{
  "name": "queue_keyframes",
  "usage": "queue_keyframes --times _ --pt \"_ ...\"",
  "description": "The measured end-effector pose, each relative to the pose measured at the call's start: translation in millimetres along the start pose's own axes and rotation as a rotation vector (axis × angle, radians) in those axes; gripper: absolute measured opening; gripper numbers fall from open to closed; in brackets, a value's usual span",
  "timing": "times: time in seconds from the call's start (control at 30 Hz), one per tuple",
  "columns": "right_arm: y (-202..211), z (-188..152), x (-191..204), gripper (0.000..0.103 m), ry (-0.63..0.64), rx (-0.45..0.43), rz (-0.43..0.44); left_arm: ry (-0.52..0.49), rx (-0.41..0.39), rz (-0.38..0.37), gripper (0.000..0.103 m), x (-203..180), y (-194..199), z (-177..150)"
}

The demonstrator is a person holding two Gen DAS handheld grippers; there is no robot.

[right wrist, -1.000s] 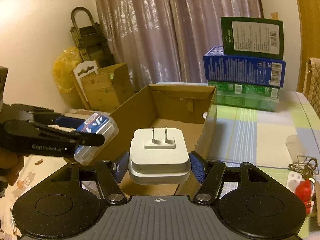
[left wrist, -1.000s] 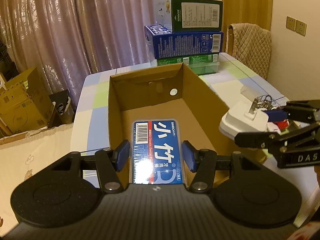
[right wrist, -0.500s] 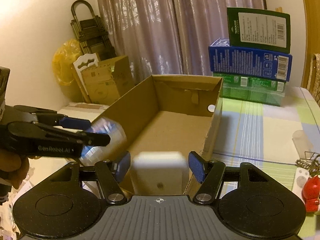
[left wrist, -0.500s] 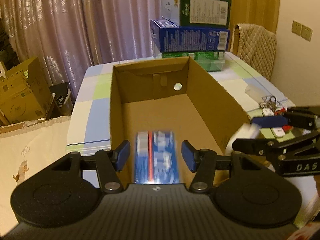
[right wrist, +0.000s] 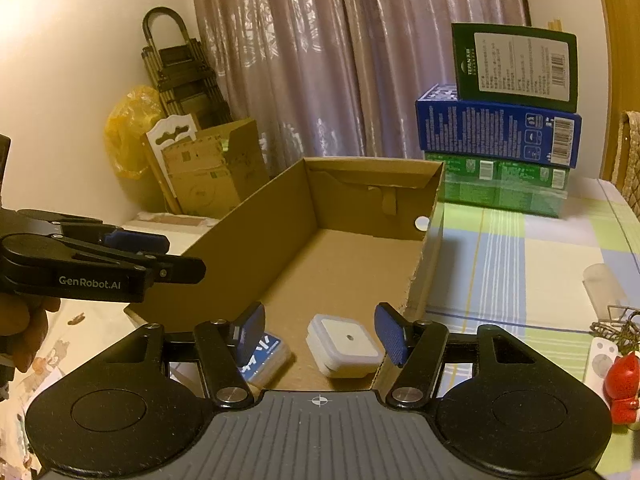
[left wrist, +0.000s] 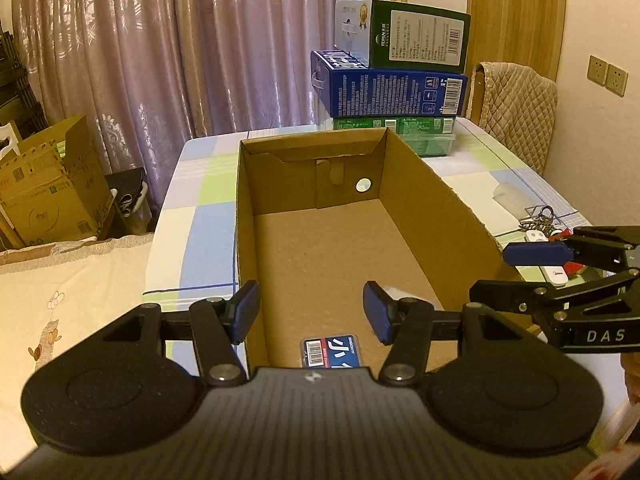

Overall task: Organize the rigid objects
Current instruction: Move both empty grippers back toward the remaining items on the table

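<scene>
An open cardboard box [left wrist: 424, 184] [right wrist: 280, 216] stands on the checked table. A blue toothpick case [left wrist: 332, 354] [right wrist: 266, 354] lies flat on the box floor at its near end. A white plug adapter [right wrist: 344, 344] lies beside it to the right, prongs down; in the left wrist view only its corner [left wrist: 394, 292] shows. My left gripper [left wrist: 312, 312] is open and empty above the box's near end. My right gripper [right wrist: 320, 332] is open and empty above the adapter. Each gripper shows in the other's view, the right one [left wrist: 560, 272] and the left one [right wrist: 132, 256].
Stacked green, blue and dark green cartons [left wrist: 396, 88] [right wrist: 500, 136] stand behind the box. Keys, a white fob and a red figurine [left wrist: 548, 240] [right wrist: 620, 376] lie on the table right of it. A quilted chair [left wrist: 516, 112] is at the far right. Cardboard boxes [left wrist: 48, 192] stand on the floor at left.
Both grippers opened. The toothpick case and the adapter dropped from the jaws onto the box floor. Both grippers now sit higher over the box.
</scene>
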State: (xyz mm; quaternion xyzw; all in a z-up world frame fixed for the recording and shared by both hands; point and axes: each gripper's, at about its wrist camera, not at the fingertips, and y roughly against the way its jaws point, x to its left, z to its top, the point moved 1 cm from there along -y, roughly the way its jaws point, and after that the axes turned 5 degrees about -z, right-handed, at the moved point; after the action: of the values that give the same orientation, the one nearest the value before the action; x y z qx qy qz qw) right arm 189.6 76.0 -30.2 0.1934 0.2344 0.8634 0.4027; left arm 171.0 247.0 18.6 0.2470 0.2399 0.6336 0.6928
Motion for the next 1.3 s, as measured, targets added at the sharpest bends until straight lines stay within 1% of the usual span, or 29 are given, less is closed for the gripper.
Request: queue_keyframes --times 0.43,0.57,0.6,0.63,0.73,0.8,0.87,0.9,0.93,1.03,1.1,1.2,1.3 --pt "8.6 1.0 -4.2 0.059 -0.003 -0.022 -0.001 0.002 -0.007 -0.01 0.052 -9.5 1.0 1.2" --pt "20.1 4.3 -8.4 0.059 -0.03 -0.071 -0.01 0.02 -0.031 -0.01 0.052 -14.0 7.2 4.3" --pt "25.0 5.4 -9.9 0.059 -0.038 -0.088 -0.016 0.026 -0.04 -0.01 0.054 -16.9 10.1 5.8" --pt "30.4 7.6 -12.8 0.059 -0.048 -0.106 -0.025 0.029 -0.049 -0.011 0.059 -20.3 12.6 7.2" --pt "50.1 16.6 -24.7 0.059 -0.079 -0.165 -0.067 0.041 -0.083 -0.028 0.068 -32.9 20.6 13.9" --pt "67.1 22.3 -37.3 0.06 -0.11 -0.2 -0.105 0.042 -0.107 -0.047 0.072 -44.9 25.8 20.4" --pt "84.3 26.5 -53.7 0.07 -0.132 -0.207 -0.132 0.039 -0.133 -0.072 0.077 -58.9 30.6 27.6" --pt "91.3 27.1 -61.8 0.08 -0.136 -0.202 -0.146 0.039 -0.15 -0.082 0.081 -66.2 33.1 31.6" --pt "99.9 27.4 -71.9 0.083 -0.139 -0.199 -0.168 0.04 -0.167 -0.091 0.084 -73.8 34.7 34.7" --pt "128.0 24.6 -103.9 0.083 -0.139 -0.208 -0.241 0.04 -0.197 -0.119 0.09 -99.4 34.6 44.7" --pt "146.8 17.1 -128.9 0.084 -0.159 -0.204 -0.301 0.031 -0.203 -0.146 0.091 -119.1 30.9 49.7" --pt "171.6 1.8 -167.7 0.084 -0.233 -0.187 -0.364 0.015 -0.199 -0.186 0.093 -150.0 22.3 52.6" --pt "186.8 -20.5 -199.7 0.084 -0.298 -0.149 -0.403 -0.003 -0.188 -0.222 0.095 -180.5 10.2 52.3"
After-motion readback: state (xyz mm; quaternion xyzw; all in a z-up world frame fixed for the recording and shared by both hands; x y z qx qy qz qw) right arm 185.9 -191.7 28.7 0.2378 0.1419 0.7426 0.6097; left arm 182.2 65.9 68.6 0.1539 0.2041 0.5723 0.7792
